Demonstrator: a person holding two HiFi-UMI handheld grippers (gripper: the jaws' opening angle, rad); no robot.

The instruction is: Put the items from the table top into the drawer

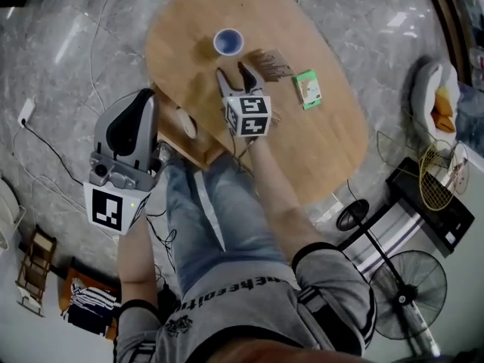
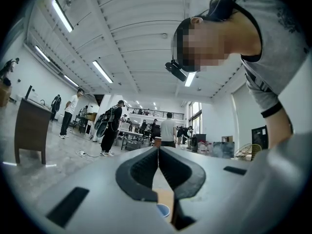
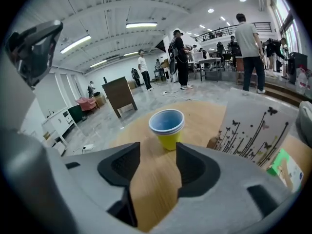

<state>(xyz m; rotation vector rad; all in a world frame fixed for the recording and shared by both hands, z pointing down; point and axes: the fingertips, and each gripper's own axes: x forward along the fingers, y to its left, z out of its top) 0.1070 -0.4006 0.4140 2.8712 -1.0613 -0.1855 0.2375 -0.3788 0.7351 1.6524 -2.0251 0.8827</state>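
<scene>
1. In the head view we are looking down on an oval wooden bench (image 1: 333, 142). A blue-rimmed cup (image 1: 228, 41) is standing near its far end, a patterned card (image 1: 271, 63) is lying just beside it to the right, and a green box (image 1: 308, 89) is resting further right. The right gripper (image 1: 237, 76) is hovering over the bench with its fingers apart, pointing at the cup and not touching it. The left gripper (image 1: 142, 103) is hanging off the bench's left edge, over the floor.

2. In the left gripper view we are seeing the fingers (image 2: 141, 167) pressed together at their tips, with nothing clamped between them. Below them a strip of bench and the cup's blue rim (image 2: 163, 210) are showing.

3. In the right gripper view the fingers (image 3: 124, 167) are standing apart with only bare bench (image 3: 156, 189) between them. The yellow cup (image 3: 167, 128), blue inside, is standing upright just beyond the tips. The card (image 3: 253, 130), printed with butterflies and stems, is standing to its right, and the green box (image 3: 282, 167) is showing past it.
</scene>
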